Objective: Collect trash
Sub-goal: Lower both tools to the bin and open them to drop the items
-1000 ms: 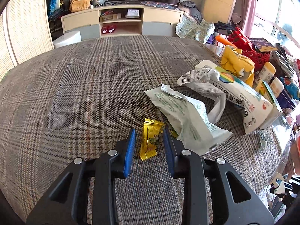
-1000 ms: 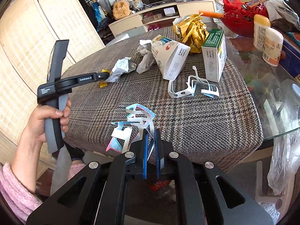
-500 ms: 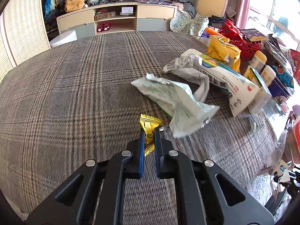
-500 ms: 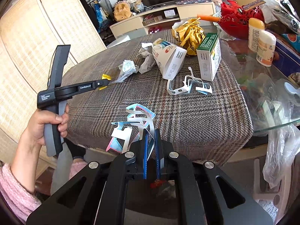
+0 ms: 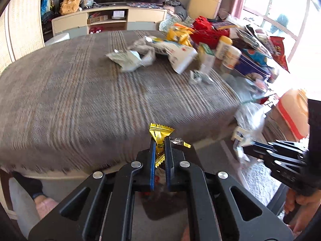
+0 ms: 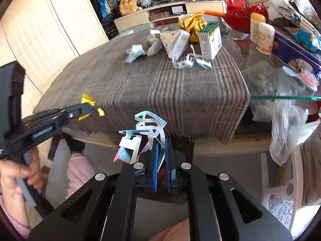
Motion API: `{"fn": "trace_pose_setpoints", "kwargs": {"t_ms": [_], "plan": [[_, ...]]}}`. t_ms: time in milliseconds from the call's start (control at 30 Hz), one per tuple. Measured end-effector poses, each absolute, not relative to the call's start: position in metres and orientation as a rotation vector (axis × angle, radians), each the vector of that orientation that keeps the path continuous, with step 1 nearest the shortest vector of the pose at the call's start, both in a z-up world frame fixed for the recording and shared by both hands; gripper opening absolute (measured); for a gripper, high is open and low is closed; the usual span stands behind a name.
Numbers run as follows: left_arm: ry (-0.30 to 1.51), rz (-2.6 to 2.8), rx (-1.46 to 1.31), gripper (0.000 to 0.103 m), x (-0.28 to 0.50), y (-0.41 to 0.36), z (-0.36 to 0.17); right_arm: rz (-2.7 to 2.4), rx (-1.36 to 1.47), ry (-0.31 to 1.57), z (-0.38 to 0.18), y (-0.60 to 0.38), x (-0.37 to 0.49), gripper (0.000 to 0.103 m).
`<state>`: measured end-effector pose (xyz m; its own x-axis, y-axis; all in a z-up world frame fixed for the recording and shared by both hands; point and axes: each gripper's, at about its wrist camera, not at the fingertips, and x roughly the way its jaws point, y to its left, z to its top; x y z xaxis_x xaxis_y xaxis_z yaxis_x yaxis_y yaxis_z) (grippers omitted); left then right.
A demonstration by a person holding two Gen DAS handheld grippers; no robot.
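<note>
My left gripper (image 5: 160, 140) is shut on a yellow candy wrapper (image 5: 159, 135), held in the air off the near edge of the plaid-covered table (image 5: 80, 92). The same wrapper (image 6: 86, 99) shows in the right wrist view, in the left gripper (image 6: 88, 108). My right gripper (image 6: 162, 143) is shut on a cut-out blue, pink and white cardboard scrap (image 6: 140, 134), held below the table's front edge. On the table lie crumpled white wrappers (image 5: 128, 59), a white carton (image 6: 176, 40), a similar cardboard scrap (image 6: 188, 60), a green and white box (image 6: 210, 40) and a gold foil bag (image 6: 192, 25).
A glass tabletop (image 6: 280, 76) to the right carries white bottles (image 6: 262, 36), a red basket (image 6: 244, 10) and a blue tin (image 6: 297, 46). A clear plastic bag (image 6: 289, 128) hangs off its edge. A wicker screen (image 6: 50, 30) stands left. A low cabinet (image 5: 108, 20) is behind.
My left gripper shut on the yellow wrapper, lifted it and pulled back off the table's near edge. My right gripper kept hold of the cardboard scrap and drew back a little.
</note>
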<state>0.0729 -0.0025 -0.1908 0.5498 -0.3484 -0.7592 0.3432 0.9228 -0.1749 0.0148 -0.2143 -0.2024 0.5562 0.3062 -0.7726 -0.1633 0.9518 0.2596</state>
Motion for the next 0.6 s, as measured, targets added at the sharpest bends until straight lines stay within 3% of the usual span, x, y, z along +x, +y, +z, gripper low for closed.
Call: {"fn": "trace_pose_setpoints", "kwargs": {"t_ms": [600], "plan": [[1.076,-0.403,-0.134,0.007,0.026,-0.002,-0.318,0.239,0.262,1.109,-0.295,-0.205,0.023,0.008]]}}
